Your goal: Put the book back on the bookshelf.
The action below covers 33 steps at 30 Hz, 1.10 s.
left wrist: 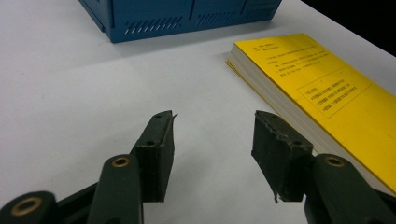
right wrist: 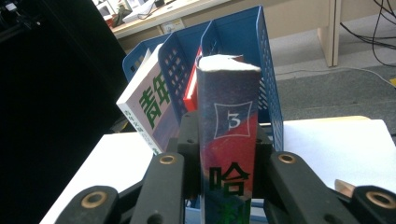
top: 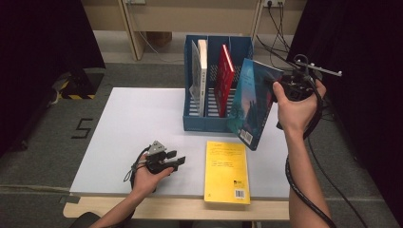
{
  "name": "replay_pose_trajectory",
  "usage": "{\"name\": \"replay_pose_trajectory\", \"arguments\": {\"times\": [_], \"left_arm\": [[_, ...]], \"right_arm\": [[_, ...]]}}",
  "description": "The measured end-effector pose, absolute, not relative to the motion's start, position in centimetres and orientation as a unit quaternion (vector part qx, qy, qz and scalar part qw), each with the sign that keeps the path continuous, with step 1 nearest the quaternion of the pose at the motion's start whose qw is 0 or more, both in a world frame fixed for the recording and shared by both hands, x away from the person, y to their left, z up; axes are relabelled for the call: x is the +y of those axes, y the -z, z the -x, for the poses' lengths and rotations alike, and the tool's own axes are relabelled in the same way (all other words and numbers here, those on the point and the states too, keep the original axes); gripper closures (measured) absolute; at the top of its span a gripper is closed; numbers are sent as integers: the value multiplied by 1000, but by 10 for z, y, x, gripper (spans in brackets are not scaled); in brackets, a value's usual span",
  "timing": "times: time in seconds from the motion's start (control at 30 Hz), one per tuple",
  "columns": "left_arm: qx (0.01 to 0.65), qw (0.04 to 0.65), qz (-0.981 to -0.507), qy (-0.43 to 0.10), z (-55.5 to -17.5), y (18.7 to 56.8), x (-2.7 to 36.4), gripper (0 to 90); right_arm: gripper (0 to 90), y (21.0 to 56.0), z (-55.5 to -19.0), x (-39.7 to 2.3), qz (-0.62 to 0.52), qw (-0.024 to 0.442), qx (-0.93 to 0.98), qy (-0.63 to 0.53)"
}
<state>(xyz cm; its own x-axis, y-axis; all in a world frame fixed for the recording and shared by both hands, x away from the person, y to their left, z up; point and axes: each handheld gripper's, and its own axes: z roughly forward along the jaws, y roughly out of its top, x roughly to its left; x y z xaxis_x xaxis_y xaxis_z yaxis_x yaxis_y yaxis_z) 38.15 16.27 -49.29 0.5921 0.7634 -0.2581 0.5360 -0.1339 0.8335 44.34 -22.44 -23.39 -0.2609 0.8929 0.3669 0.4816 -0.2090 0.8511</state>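
Right gripper clamps book marked "3".

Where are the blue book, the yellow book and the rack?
blue book (top: 249,102): high view, middle of its cover.
yellow book (top: 227,171): high view, middle of its cover.
rack (top: 204,124): high view, its front wall.

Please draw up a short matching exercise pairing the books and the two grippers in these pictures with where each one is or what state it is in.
Things:
1. yellow book
2. blue book
3. red book
4. left gripper

Places or states:
A. clamped in the right gripper, off the table
B. open over bare table
C. standing in the blue file rack
D. lying flat near the table's front edge

Pairs: 1-D, 2-A, 3-C, 4-B
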Motion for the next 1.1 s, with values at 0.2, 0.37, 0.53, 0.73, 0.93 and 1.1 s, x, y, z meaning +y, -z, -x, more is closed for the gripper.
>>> {"name": "replay_pose_trajectory", "arguments": {"times": [0.2,0.37,0.53,0.73,0.93,1.1], "left_arm": [[436,493,-744,-115,-381,493,163,479],[437,492,-745,-115,-382,493,163,479],[438,492,-744,-115,-381,492,163,480],[438,492,-743,-117,-381,492,163,481],[438,492,-743,-117,-381,492,163,482],[436,494,-743,-118,-381,492,163,483]], "right_arm": [[750,230,-448,-223,-574,208,592,-526],[750,226,-450,-223,-573,211,591,-527],[750,224,-452,-222,-572,212,593,-526],[750,220,-451,-223,-572,209,592,-527],[750,211,-451,-223,-570,216,591,-528],[750,207,-452,-223,-570,222,588,-529]]}}
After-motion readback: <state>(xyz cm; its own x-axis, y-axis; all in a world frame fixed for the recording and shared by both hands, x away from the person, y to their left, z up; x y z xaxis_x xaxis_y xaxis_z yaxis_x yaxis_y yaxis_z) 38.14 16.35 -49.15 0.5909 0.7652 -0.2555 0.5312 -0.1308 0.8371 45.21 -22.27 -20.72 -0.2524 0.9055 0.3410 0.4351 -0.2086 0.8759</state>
